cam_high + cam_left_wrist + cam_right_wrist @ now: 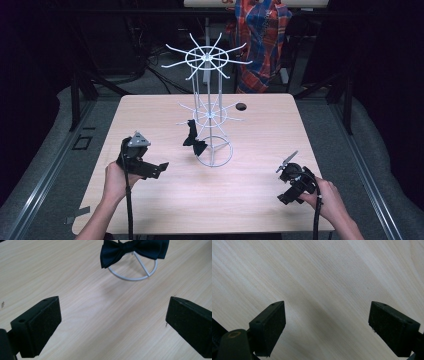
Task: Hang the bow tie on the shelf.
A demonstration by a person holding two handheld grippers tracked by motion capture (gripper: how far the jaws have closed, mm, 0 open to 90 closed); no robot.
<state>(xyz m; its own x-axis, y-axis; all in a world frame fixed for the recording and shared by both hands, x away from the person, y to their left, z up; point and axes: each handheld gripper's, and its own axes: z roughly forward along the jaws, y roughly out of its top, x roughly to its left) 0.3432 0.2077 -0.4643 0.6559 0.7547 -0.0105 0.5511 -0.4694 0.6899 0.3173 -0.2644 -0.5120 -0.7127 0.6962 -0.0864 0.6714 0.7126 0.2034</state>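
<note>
Dark navy bow tie (193, 140), hanging from a low arm of the white wire rack (210, 112), left of the rack's pole. Dangles tilted, just above the ring base, mid-counter (165, 200).

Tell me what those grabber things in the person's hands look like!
Both grippers, left gripper and right gripper, are black, each with two blocky jaws lined with dark foam pads. A black cable trails from each. The left one carries a grey three-cornered plate.
</note>
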